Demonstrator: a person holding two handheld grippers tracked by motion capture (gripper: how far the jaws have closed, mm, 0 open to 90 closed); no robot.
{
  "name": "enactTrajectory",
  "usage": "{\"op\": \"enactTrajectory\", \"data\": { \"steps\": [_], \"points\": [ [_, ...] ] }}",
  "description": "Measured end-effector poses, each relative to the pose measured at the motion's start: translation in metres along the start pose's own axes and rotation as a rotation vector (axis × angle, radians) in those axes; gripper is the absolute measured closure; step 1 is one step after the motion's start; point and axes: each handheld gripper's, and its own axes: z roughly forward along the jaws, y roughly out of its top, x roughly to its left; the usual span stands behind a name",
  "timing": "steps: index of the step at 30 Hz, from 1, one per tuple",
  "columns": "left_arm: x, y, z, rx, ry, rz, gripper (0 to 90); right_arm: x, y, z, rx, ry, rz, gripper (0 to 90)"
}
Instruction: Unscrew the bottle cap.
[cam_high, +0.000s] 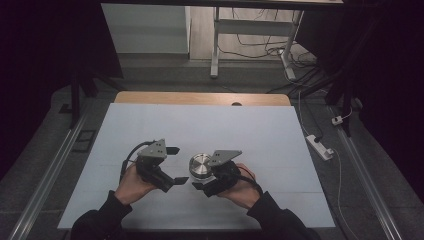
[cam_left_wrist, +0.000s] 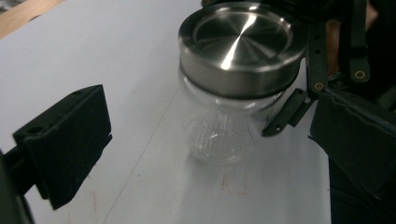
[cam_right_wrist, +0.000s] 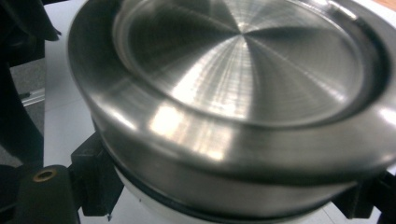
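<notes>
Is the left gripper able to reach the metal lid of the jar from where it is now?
Probably yes. The left gripper is open beside the jar, and bare table lies between them. The right gripper grips the glass below, so the lid stays uncovered.

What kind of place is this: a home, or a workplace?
Probably a lab or a recording workspace, not a home: a table covered with a plain white sheet, cables loose on the floor, a power strip, and dark curtains around.
</notes>
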Motion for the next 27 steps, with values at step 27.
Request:
{"op": "enactTrajectory", "data": {
  "steps": [27],
  "points": [
    [0.011,0.025,0.030,0.009,-0.208,0.092,20.4,0.002,-0.001,0.002,0.022,0.058,-0.060,14.7]
  ]
}}
